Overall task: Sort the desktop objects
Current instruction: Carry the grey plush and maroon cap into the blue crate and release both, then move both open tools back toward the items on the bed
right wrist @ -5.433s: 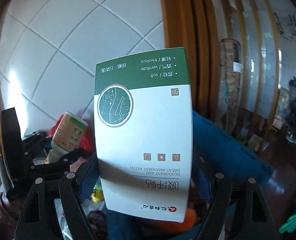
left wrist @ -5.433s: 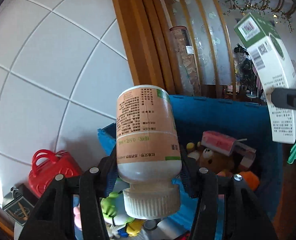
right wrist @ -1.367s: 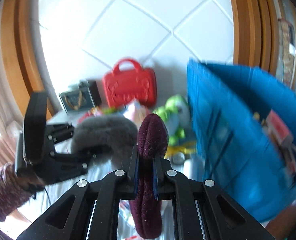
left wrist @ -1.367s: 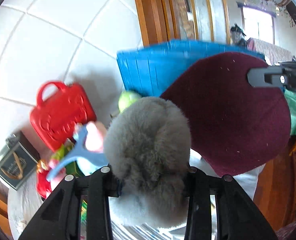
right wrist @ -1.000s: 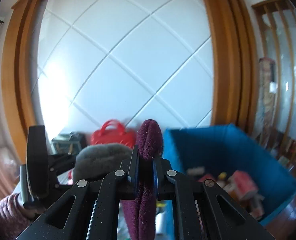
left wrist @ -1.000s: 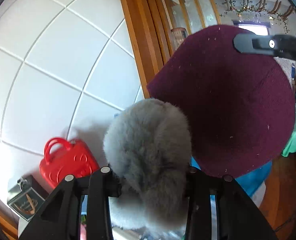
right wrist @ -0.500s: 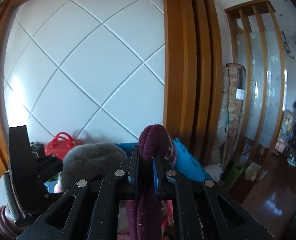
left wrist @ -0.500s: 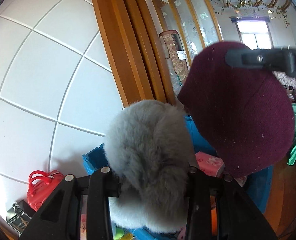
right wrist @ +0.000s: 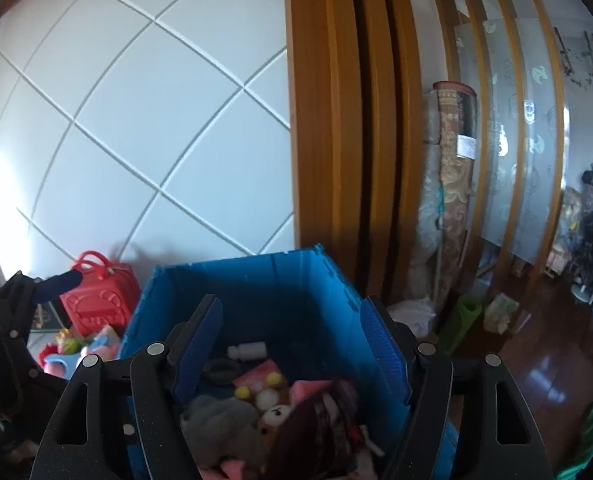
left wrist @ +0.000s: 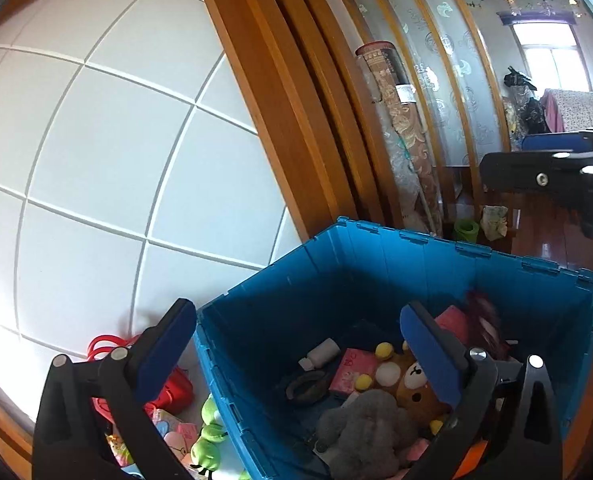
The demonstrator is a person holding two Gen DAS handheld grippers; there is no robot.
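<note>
Hovering above the blue plastic crate [left wrist: 376, 280], the left hand-held gripper [left wrist: 296, 344] has its blue-padded jaws opening wide, with nothing pressed between them. At the lower left of the left wrist frame, a red toy handbag [left wrist: 168, 388] sits against the white panelled wall [left wrist: 116, 140], with a green plush toy [left wrist: 212, 428] just beside the crate's outer wall. Inside the crate, toward the lower centre, the grey fluffy earmuff [left wrist: 364, 428] lies on the pile, touching a brown teddy bear [left wrist: 416, 384]; a pink box [left wrist: 352, 368] and a small white bottle [left wrist: 320, 352] lie behind them. At the crate's right, the dark red knitted hat [left wrist: 484, 328] appears blurred.

In the right wrist frame, the right hand-held gripper [right wrist: 292, 340] also points down into the crate, jaws opening and empty. The hat shows blurred at the lower centre of this frame, below and free of its pads, beside the earmuff. At the right, a rolled carpet [right wrist: 452, 184] leans against the wooden frame.
</note>
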